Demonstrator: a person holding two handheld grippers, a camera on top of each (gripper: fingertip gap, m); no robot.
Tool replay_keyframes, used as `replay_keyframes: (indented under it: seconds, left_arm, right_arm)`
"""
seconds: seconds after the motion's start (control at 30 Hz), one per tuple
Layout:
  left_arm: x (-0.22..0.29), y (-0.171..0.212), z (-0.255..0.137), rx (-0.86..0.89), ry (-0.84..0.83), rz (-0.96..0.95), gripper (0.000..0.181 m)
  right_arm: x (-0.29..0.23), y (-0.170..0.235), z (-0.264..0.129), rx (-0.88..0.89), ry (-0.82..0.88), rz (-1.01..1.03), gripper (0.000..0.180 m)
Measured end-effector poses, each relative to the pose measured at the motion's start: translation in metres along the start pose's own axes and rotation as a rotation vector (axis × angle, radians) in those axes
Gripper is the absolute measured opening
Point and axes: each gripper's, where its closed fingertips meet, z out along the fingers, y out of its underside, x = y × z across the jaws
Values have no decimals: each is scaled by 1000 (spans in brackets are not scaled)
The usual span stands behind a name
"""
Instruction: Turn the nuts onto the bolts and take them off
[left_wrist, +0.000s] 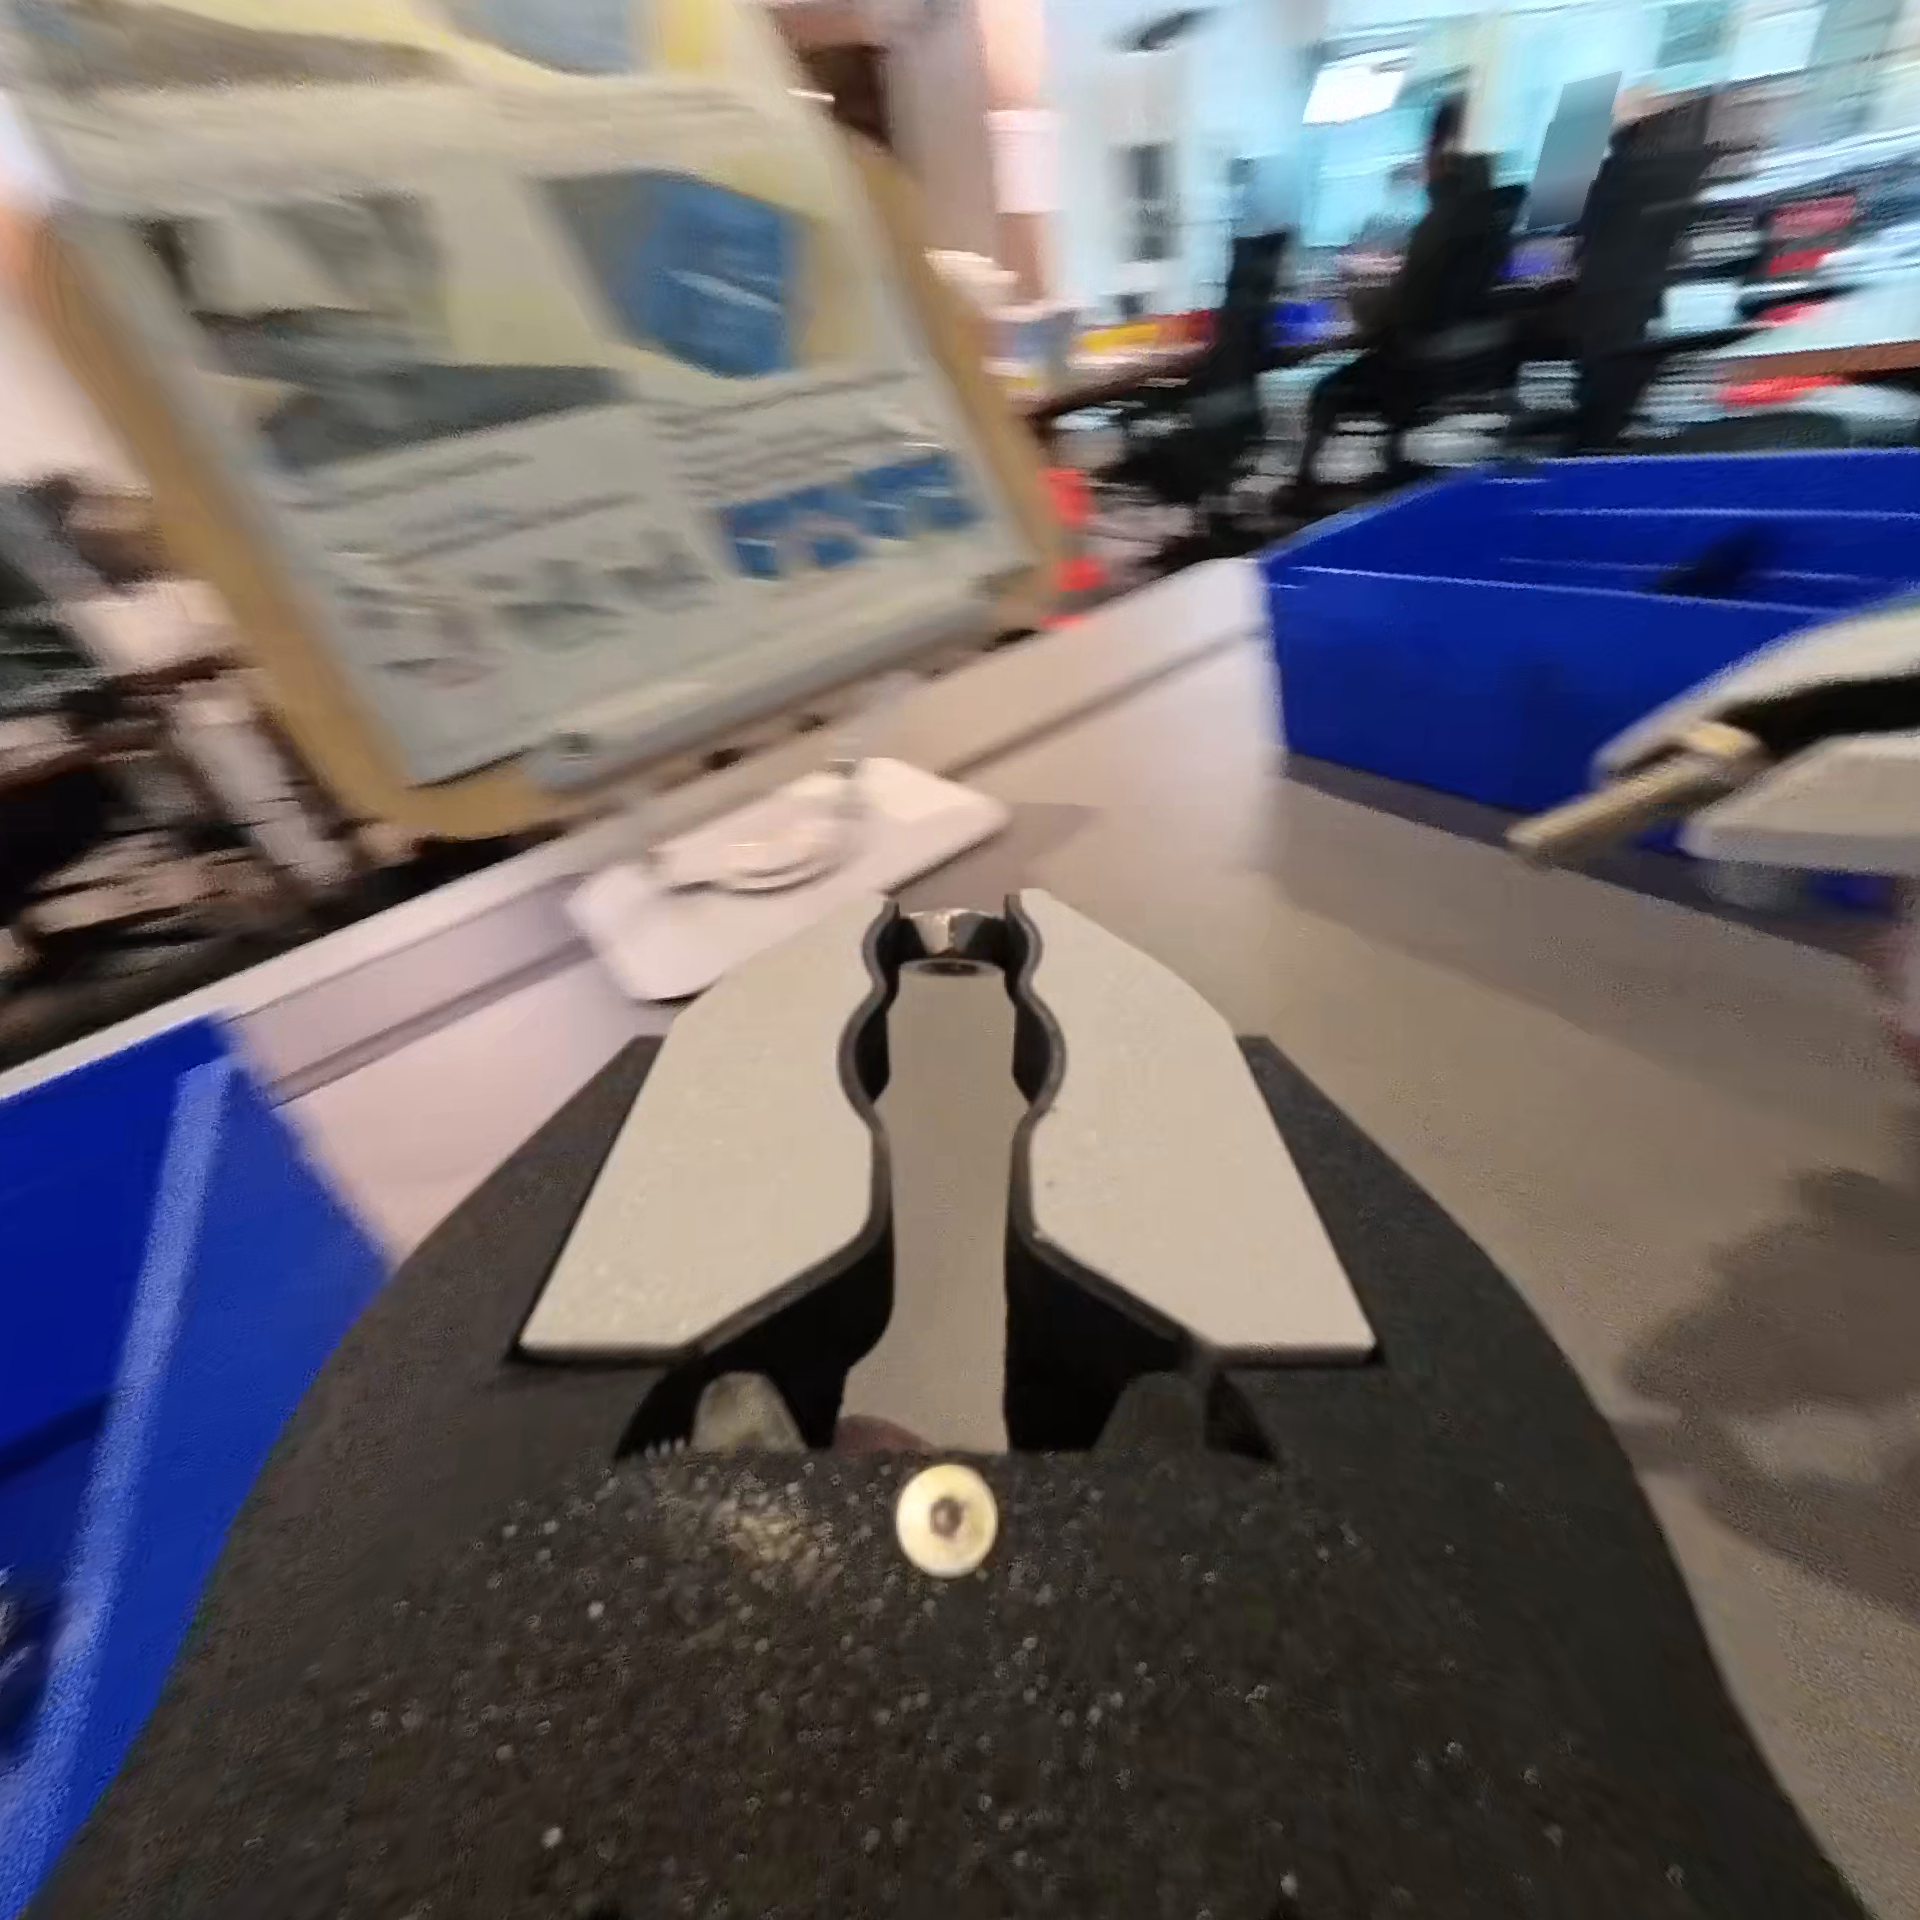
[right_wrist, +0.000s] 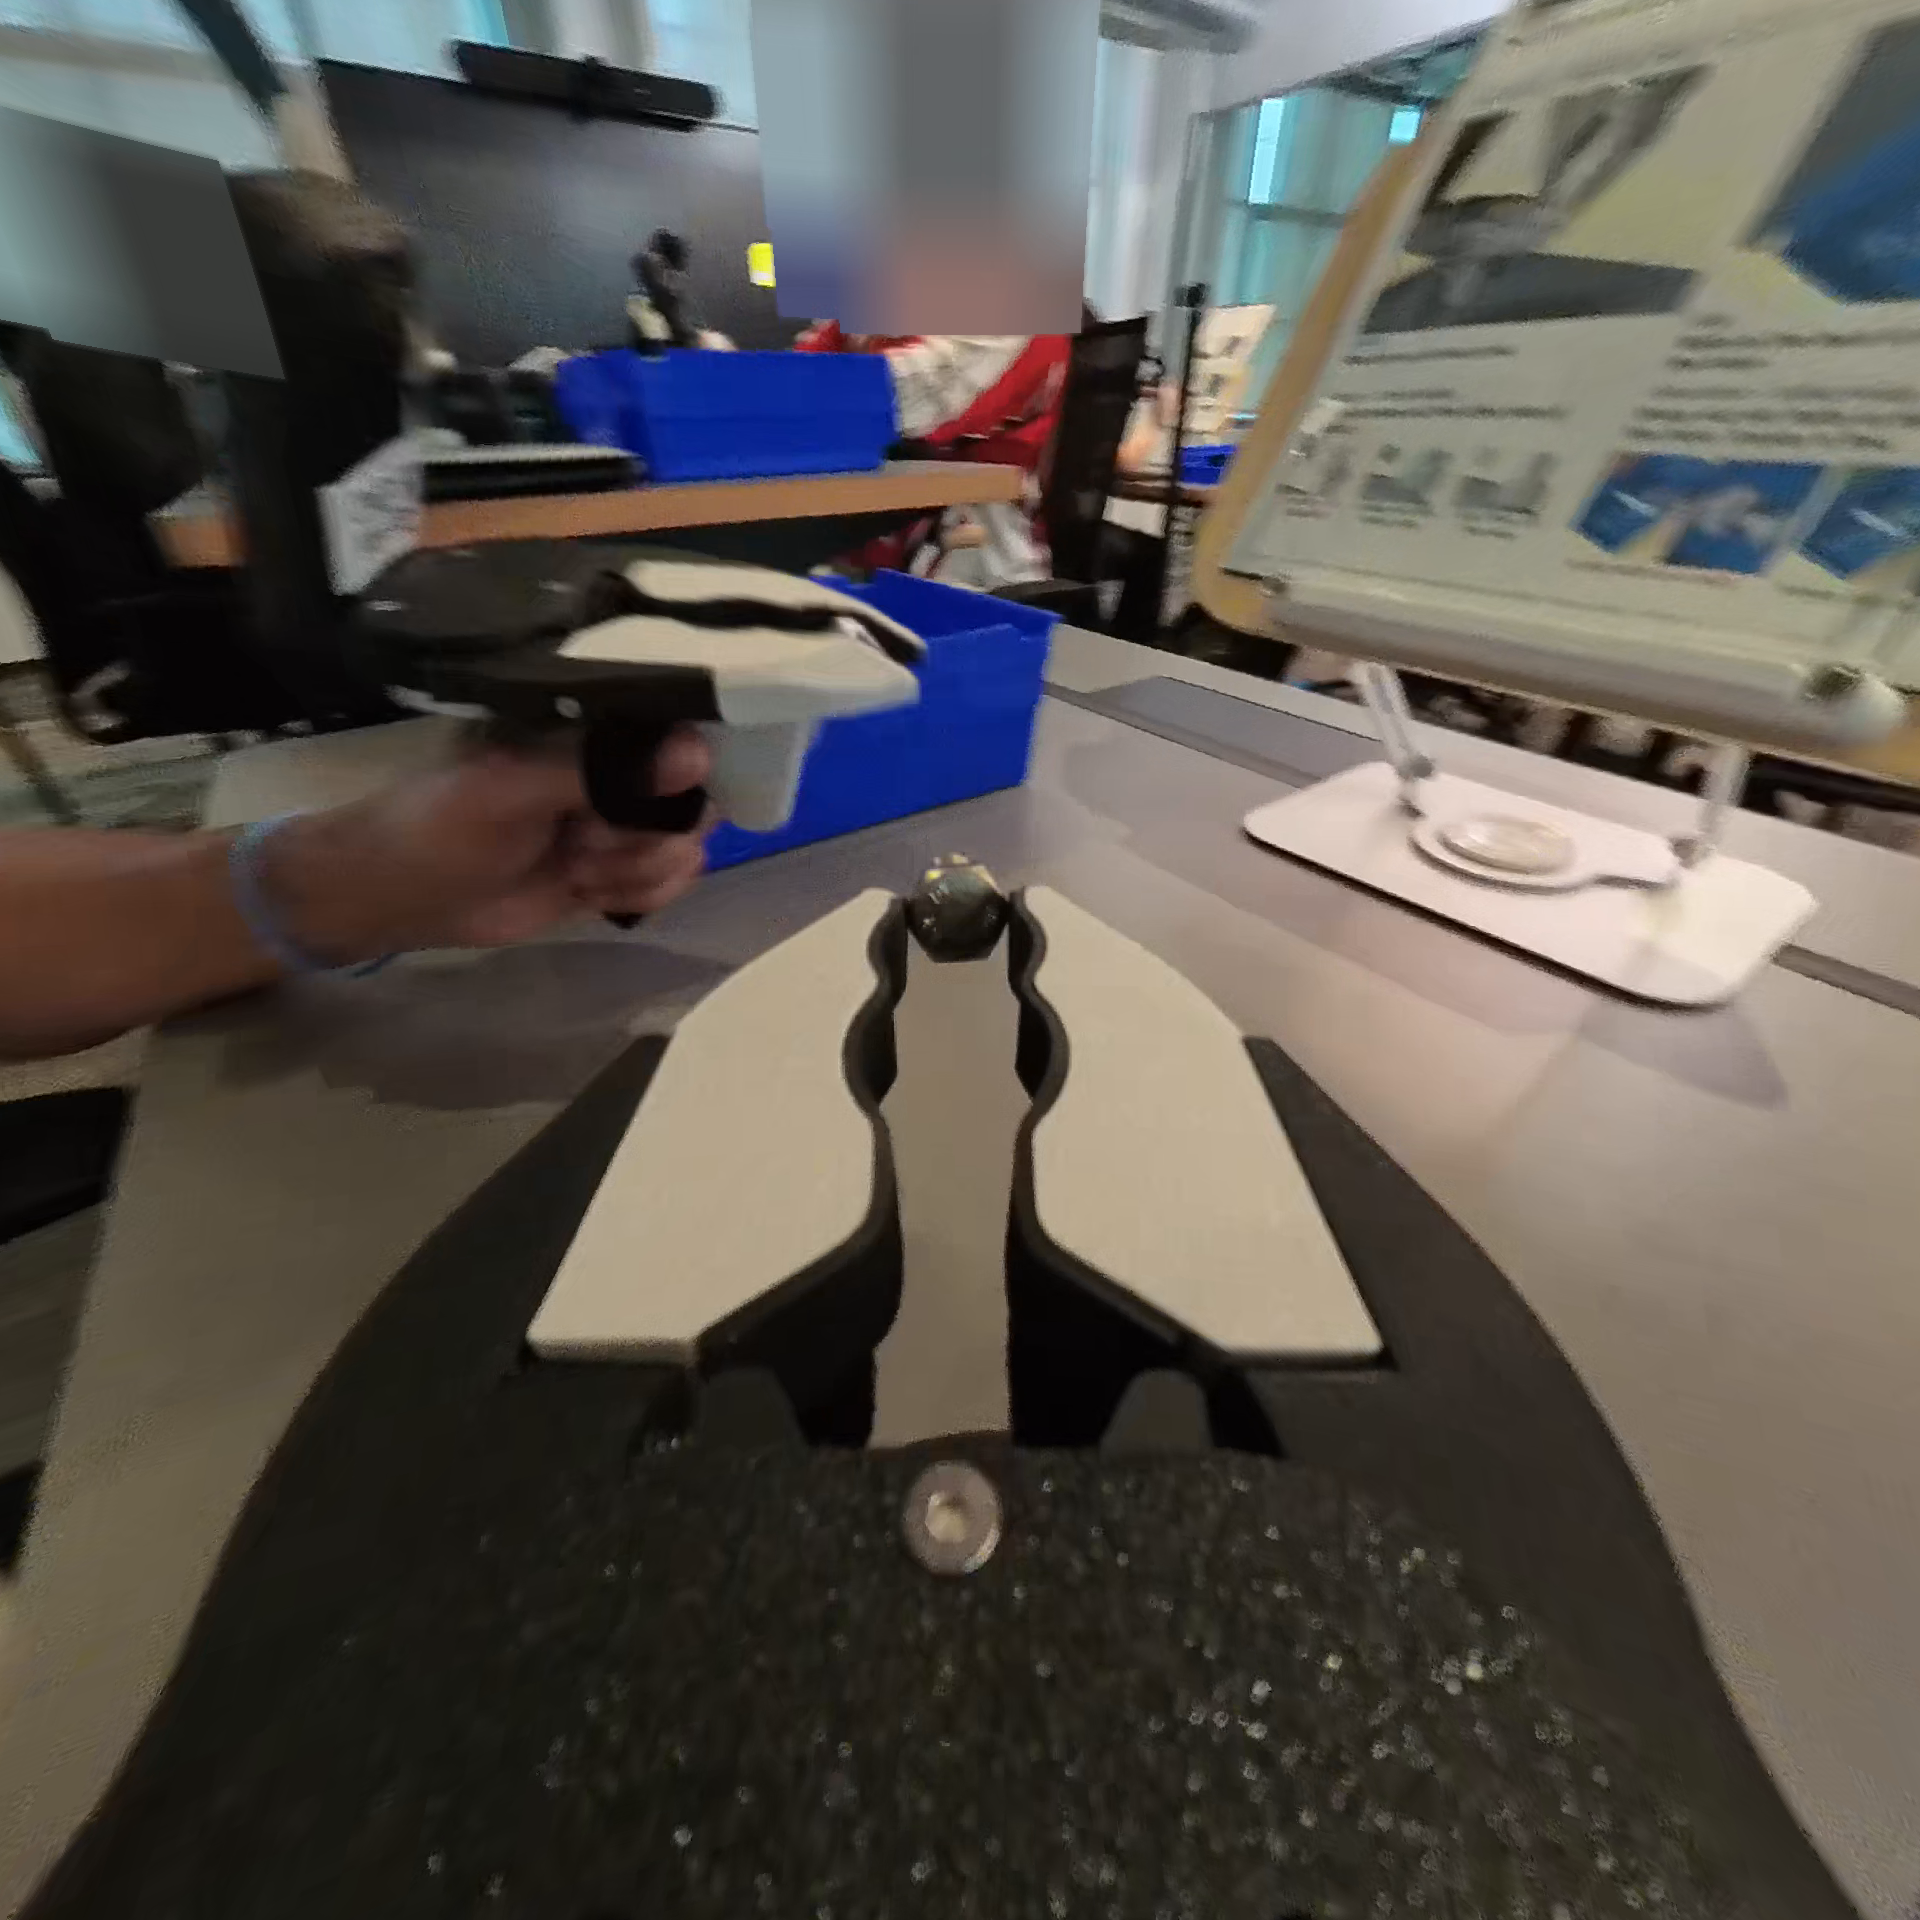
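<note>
Blue bin (left_wrist: 125, 1299) at nine o'clock in the left wrist view, on grey tabletop (left_wrist: 1299, 1039). Left gripper (left_wrist: 948, 935) at centre, fingers drawn nearly together, pinching a shiny steel nut (left_wrist: 943, 933) at the very tips, threaded bore facing the camera. White stand base (left_wrist: 831, 862) just beyond at twelve o'clock, blurred printed board (left_wrist: 540, 436) above it at eleven. Second blue bin (left_wrist: 1507, 623) at two o'clock. Right gripper's tips at three o'clock, carrying a bolt (left_wrist: 1621, 795) with shank pointing toward centre, well apart from the nut.

Right wrist view: hand (right_wrist: 582, 831) at nine o'clock on the left gripper's pistol grip, wristband showing. Right gripper (right_wrist: 954, 920) at centre, narrowly parted and clamped on the bolt's dark hex head, shank aimed away toward twelve o'clock. Stand and board at two o'clock.

Judged step: parts picked up, held in the air, not yet mated; threading-on about to begin. Next move calls for bringing nut bore and bolt tip onto one axis, meeting squarely, then turning gently to catch the first thread without cross-threading. Heavy blur, so alignment hard to judge.
</note>
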Motion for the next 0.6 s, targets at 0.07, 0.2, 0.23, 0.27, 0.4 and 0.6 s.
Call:
replay_keyframes:
  seconds: [0.07, 0.2, 0.23, 0.27, 0.4, 0.6]
  left_arm:
    - [-23, -1, -7, 16, -185, 8, 18]
    - [-20, 7, -6, -18, -200, -33, 18]
    - [-16, 10, -4, -30, -181, -36, 18]
    - [-14, 13, -2, -46, -169, -32, 18]
    - [-5, 25, 5, -106, -118, -31, 18]
    - [-6, 29, 7, -124, -84, -57, 18]
  right_arm:
    - [15, 8, 1, -30, 126, -1, 18]
    - [23, 13, 0, -50, 204, 17, 18]
    - [23, 13, 0, -55, 208, 9, 18]
    - [24, 14, -1, -56, 210, 3, 18]
    - [25, 14, -2, -59, 214, -1, 18]
    - [89, -69, -59, -69, 405, -132, 18]
